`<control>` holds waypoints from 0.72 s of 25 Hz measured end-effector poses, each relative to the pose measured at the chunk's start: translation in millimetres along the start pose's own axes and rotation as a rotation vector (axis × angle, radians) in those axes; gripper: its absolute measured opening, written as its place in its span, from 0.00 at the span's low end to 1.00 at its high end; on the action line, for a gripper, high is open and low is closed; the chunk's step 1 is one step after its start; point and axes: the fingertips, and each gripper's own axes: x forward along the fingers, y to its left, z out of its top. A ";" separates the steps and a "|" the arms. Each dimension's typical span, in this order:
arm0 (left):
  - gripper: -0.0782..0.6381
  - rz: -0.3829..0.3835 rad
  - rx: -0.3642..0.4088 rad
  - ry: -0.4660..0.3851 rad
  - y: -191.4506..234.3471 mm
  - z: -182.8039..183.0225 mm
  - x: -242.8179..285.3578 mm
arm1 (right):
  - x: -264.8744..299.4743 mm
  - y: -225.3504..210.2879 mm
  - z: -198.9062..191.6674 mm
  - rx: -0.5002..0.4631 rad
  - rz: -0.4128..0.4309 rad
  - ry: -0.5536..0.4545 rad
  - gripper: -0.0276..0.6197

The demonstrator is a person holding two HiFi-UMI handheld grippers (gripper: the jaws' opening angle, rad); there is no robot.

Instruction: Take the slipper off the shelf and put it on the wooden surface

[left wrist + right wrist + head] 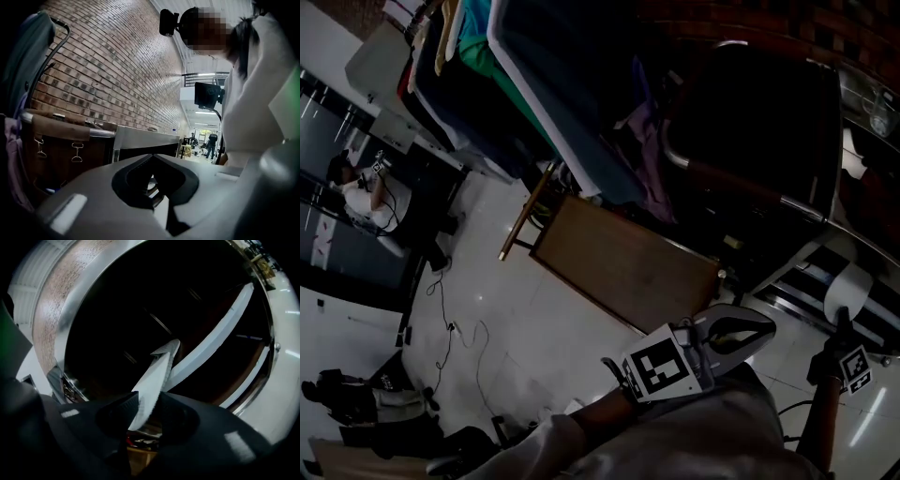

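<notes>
A white slipper (154,380) stands on edge between the jaws of my right gripper (147,406), which is shut on its lower end. Behind it is the dark shelf with a pale rail (215,341). In the head view the slipper (848,291) shows as a white shape at the far right, above the right gripper (842,321) and its marker cube. The wooden surface (623,262) lies in the middle of the head view, to the left of both grippers. My left gripper (741,333) hovers near its right end, jaws shut and empty, tips meeting (152,158).
Hanging clothes (534,84) fill the upper left over the wooden surface. The dark shelf with metal rails (787,202) stands at the right. Cables (450,328) trail on the white floor. A brick wall (108,70) runs behind the shelf. A person (356,192) sits far left.
</notes>
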 end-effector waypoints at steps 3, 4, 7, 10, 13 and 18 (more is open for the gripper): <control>0.10 -0.006 0.002 0.008 0.5 -3.0 -9.2 | -3.3 8.9 0.2 -0.009 0.004 -0.010 0.20; 0.10 -0.011 0.003 0.009 0.3 -3.8 -12.2 | -7.4 15.2 2.7 -0.011 0.019 -0.031 0.17; 0.10 -0.036 0.013 0.007 -1.1 -5.6 -24.0 | -25.9 33.5 0.3 -0.072 0.034 -0.058 0.12; 0.10 -0.072 0.017 -0.011 -2.3 -7.0 -43.0 | -46.6 54.7 -13.5 -0.116 0.048 -0.074 0.12; 0.10 -0.115 0.014 -0.054 -3.3 1.2 -73.5 | -72.6 86.9 -28.6 -0.126 0.055 -0.127 0.12; 0.10 -0.173 -0.075 -0.061 -3.2 -8.9 -132.3 | -136.8 151.6 -70.1 -0.170 0.064 -0.196 0.12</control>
